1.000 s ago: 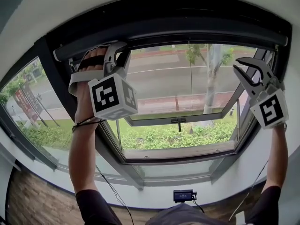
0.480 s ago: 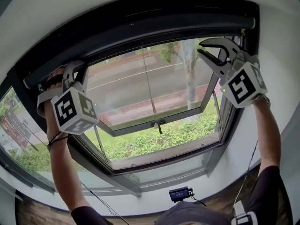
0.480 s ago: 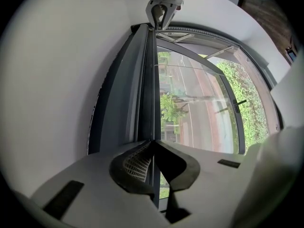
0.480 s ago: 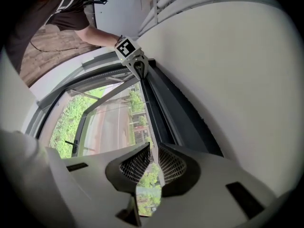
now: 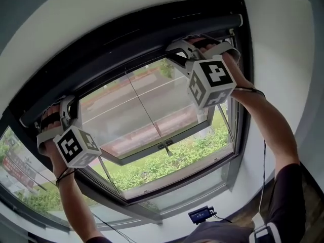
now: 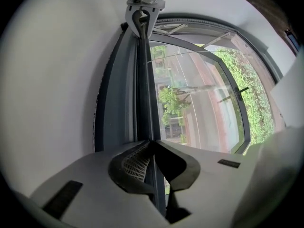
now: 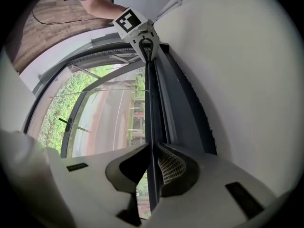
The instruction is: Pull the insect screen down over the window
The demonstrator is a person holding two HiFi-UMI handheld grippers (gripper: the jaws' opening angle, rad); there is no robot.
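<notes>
The insect screen's dark pull bar [image 5: 126,65] runs along the top of the window, just under its housing. My left gripper [image 5: 65,105] is at the bar's left end. Its jaws have just been closing and are shut on the bar [image 6: 142,89], which is pinched between the tips [image 6: 151,144]. My right gripper [image 5: 179,52] is at the bar's right end. In the right gripper view the bar [image 7: 151,103] passes between its jaws [image 7: 153,146], which press on it. Each gripper view shows the other gripper far along the bar: the right one [image 6: 145,13] and the left one [image 7: 142,37].
Below the bar an outward-tilted window sash [image 5: 167,148] stands open over a street and green shrubs. A thin cord [image 5: 147,115] hangs down across the glass. White wall [image 5: 283,44] flanks the frame at right. A small device [image 5: 201,214] sits on the sill.
My right gripper, open and beside the frame before, has risen to the bar's right end and closed on it. The left gripper has stayed on the bar. The head view has swung leftward.
</notes>
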